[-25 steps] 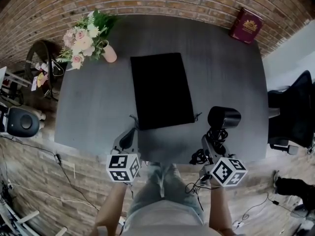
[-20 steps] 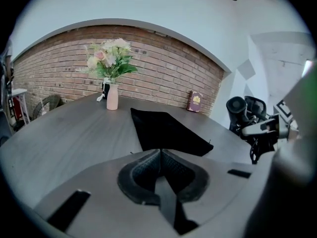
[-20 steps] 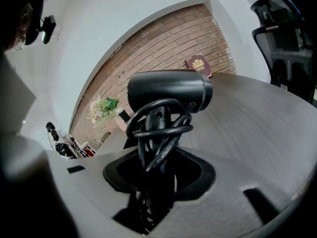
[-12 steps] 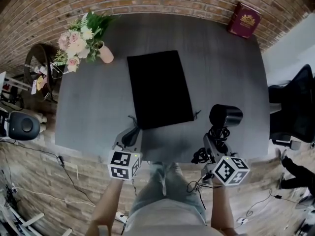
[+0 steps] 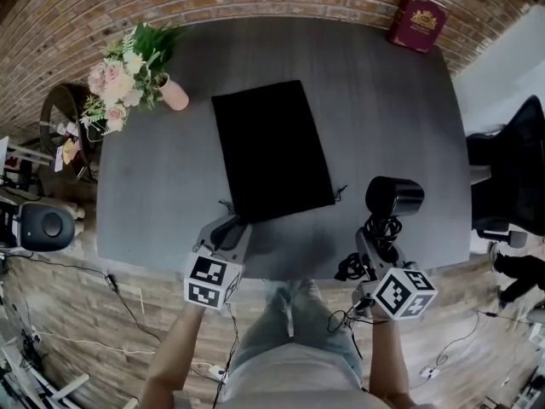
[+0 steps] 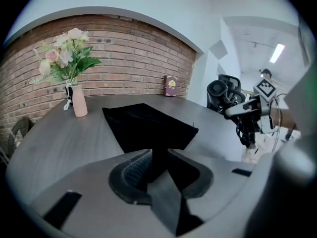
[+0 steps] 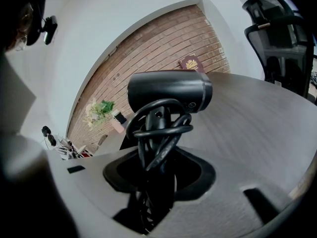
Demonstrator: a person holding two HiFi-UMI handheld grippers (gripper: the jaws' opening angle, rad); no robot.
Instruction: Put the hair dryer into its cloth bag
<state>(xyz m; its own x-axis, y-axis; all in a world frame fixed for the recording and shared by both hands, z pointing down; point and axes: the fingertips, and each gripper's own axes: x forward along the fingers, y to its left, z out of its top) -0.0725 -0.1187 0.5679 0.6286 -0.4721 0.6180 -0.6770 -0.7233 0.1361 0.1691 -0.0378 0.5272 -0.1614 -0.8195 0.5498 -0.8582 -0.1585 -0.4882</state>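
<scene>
A flat black cloth bag (image 5: 271,147) lies on the dark grey table (image 5: 383,100), its mouth toward the near edge. My left gripper (image 5: 228,228) is at the bag's near left corner. In the left gripper view the bag (image 6: 148,125) runs into the gap of that gripper (image 6: 157,157). Its jaws have just been opening and stand apart, with the cloth corner between them and the left pad bare. My right gripper (image 5: 375,245) is shut on the handle of the black hair dryer (image 5: 393,196), which stands upright with its cord wrapped round the handle (image 7: 156,128).
A pink vase of flowers (image 5: 128,71) stands at the table's far left and a red book (image 5: 417,8) at the far right corner. A black office chair (image 5: 511,169) is beside the right edge. Loose cord (image 5: 349,271) hangs over the near edge.
The left gripper has rolled and edged toward the bag's near corner, and its jaws now stand apart. The right gripper and hair dryer have stayed put.
</scene>
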